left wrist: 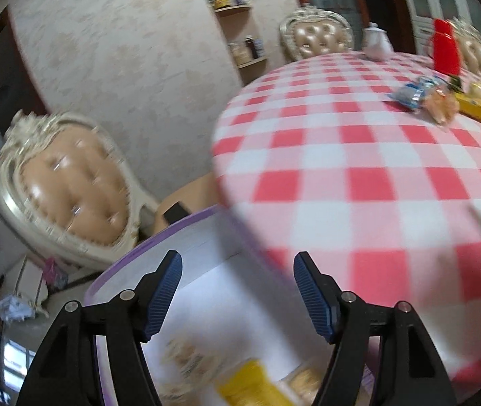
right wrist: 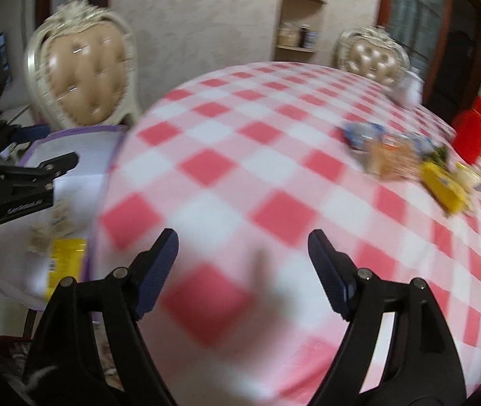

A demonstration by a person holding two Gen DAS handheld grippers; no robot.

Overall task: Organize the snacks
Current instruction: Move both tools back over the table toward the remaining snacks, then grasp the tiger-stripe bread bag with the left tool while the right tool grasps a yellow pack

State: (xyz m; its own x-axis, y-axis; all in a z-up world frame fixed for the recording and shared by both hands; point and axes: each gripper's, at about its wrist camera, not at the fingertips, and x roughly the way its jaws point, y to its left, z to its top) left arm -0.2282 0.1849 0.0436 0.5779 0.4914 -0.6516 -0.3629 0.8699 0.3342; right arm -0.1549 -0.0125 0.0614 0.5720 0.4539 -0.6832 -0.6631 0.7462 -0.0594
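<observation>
A white bin with a purple rim (left wrist: 145, 247) (right wrist: 71, 132) stands below the table's left edge. A yellow pack (left wrist: 247, 385) (right wrist: 66, 260) and pale biscuit packs (left wrist: 186, 362) lie inside it. My left gripper (left wrist: 237, 294) hangs open over the bin, with nothing between its blue pads. Over the red-and-white checked tablecloth (right wrist: 240, 169) my right gripper (right wrist: 243, 270) is open and empty too. A pile of snacks lies far across the table: a blue pack (left wrist: 409, 93) (right wrist: 358, 132), an orange pack (left wrist: 439, 105) (right wrist: 389, 159) and a yellow box (left wrist: 473, 106) (right wrist: 443, 186).
A red bottle (left wrist: 446, 47) (right wrist: 470, 132) and a white teapot (left wrist: 375, 42) stand at the table's far side. Cream tufted chairs (left wrist: 68, 186) (right wrist: 81, 74) ring the table. The left gripper's black body (right wrist: 14, 186) shows at the left edge of the right wrist view. Wall shelves (left wrist: 240, 34) hold jars.
</observation>
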